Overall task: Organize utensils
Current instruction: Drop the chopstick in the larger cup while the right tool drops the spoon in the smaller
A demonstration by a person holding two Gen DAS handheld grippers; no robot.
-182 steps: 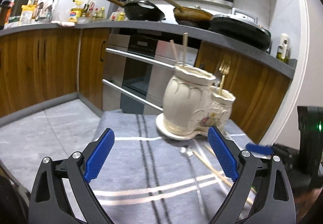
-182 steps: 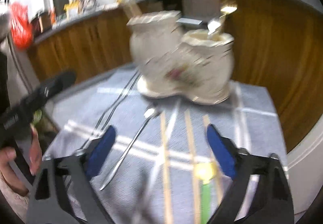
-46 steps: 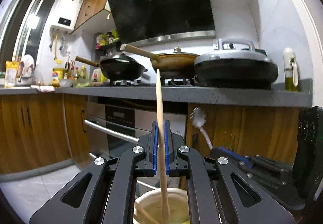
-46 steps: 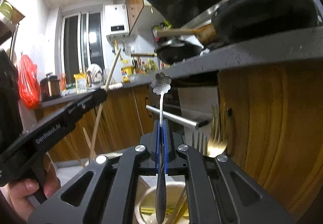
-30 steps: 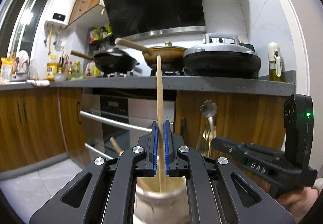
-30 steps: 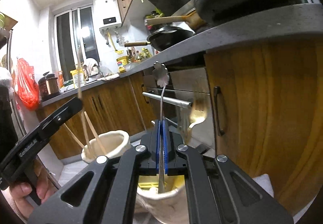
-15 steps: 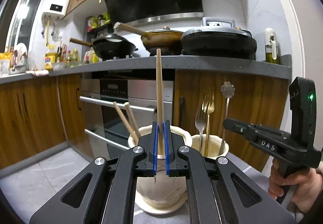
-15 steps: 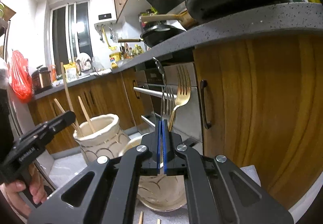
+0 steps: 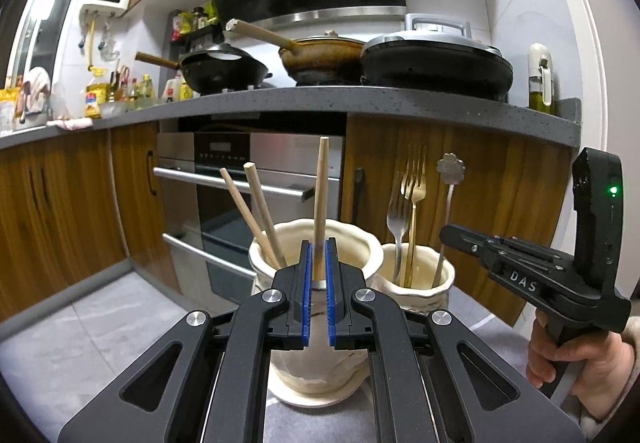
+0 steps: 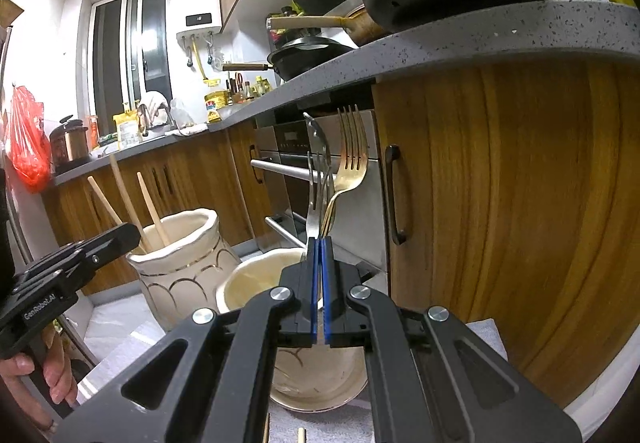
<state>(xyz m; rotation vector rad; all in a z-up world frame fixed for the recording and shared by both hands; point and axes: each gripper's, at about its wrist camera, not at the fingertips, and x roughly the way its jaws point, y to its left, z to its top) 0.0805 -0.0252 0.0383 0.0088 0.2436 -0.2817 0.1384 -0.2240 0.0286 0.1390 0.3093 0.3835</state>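
Note:
A cream ceramic double holder stands on the grey cloth. Its tall pot [image 9: 316, 243] [image 10: 188, 263] holds three wooden chopsticks; the upright one [image 9: 320, 203] stands beyond the slightly parted pads of my left gripper [image 9: 318, 279]. Its small pot [image 9: 418, 279] [image 10: 260, 279] holds a silver fork [image 9: 396, 219], a gold fork [image 10: 350, 167] and a flower-ended spoon [image 9: 450, 167]. My right gripper [image 10: 319, 275] has its blue pads almost together with a thin gap, just in front of the small pot and empty as far as I can see.
Wooden cabinets [image 10: 500, 223] and an oven [image 9: 248, 179] stand right behind the holder under a grey counter [image 9: 320, 99] with pans. Two chopstick ends [image 10: 300, 433] lie on the cloth below the right gripper. Each hand-held gripper shows in the other's view.
Both grippers have drawn back from the holder. The left pads have parted off the chopstick, which now stands in the tall pot. The spoon now stands in the small pot, free of the right gripper.

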